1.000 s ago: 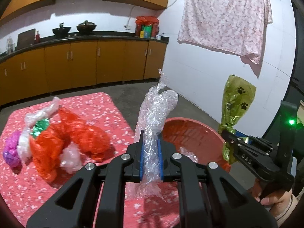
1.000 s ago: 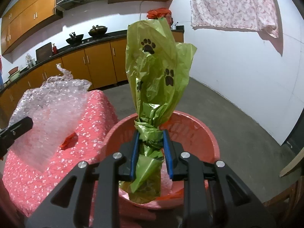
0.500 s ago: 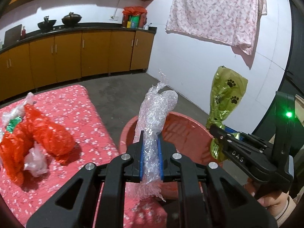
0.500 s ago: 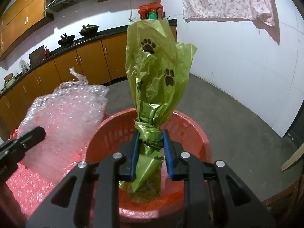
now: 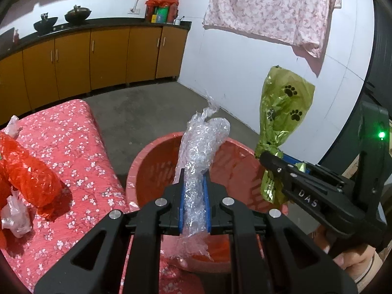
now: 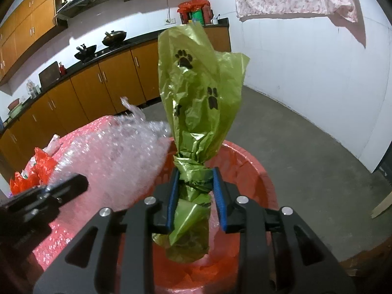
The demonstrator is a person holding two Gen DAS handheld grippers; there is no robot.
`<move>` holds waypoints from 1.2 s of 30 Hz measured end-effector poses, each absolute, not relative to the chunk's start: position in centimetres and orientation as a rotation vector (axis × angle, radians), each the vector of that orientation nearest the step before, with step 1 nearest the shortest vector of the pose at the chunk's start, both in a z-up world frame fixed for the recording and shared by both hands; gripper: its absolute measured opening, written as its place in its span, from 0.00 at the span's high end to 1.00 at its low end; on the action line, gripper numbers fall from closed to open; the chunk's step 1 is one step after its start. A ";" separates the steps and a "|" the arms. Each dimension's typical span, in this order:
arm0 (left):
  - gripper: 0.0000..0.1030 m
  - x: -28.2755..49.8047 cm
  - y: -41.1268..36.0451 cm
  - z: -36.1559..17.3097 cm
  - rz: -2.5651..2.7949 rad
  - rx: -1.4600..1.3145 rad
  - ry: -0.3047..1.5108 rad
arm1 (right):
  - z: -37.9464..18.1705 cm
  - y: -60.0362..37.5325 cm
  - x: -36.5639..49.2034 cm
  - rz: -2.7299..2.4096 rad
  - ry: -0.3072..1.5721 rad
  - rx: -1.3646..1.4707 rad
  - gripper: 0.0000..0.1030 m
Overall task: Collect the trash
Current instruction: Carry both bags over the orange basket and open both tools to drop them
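My left gripper (image 5: 194,197) is shut on a clear bubble wrap piece (image 5: 199,152) and holds it upright over the red basin (image 5: 156,161). My right gripper (image 6: 195,197) holds a green paw-print plastic bag (image 6: 199,93) over the same basin (image 6: 252,169); its jaws look slightly parted around the bag's twisted neck. The right gripper (image 5: 281,169) with the green bag (image 5: 284,107) shows at the basin's right rim in the left wrist view. The bubble wrap (image 6: 115,156) and left gripper (image 6: 61,188) show at the left of the right wrist view.
A table with a red flowered cloth (image 5: 71,147) stands left of the basin and carries a red plastic bag (image 5: 27,174) and a clear bag (image 5: 14,215). Brown kitchen cabinets (image 5: 98,56) line the back wall. A pink cloth (image 5: 272,7) hangs on the white wall.
Both grippers moved right from over the table to over the basin, carrying the bubble wrap and the green bag. The right jaws now look a little wider around the bag.
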State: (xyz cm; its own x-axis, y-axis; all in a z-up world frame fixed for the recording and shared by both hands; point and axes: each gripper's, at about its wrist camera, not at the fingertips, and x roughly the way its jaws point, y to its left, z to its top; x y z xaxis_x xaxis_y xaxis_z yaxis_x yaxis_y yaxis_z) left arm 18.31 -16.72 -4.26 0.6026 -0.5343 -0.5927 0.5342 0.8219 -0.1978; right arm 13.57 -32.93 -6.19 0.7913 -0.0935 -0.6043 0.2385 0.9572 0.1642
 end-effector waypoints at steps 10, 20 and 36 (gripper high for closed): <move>0.59 18.7 -16.1 -4.6 -0.598 -0.023 0.704 | -6.5 -32.9 13.6 -0.168 0.627 0.246 0.57; 0.50 17.7 -12.0 -2.9 -0.498 -0.046 0.637 | -5.6 -32.6 12.6 -0.189 0.610 0.223 0.53; 0.13 12.9 3.6 -0.5 -0.115 -0.042 0.486 | -4.2 -19.6 15.1 0.025 0.588 0.090 0.36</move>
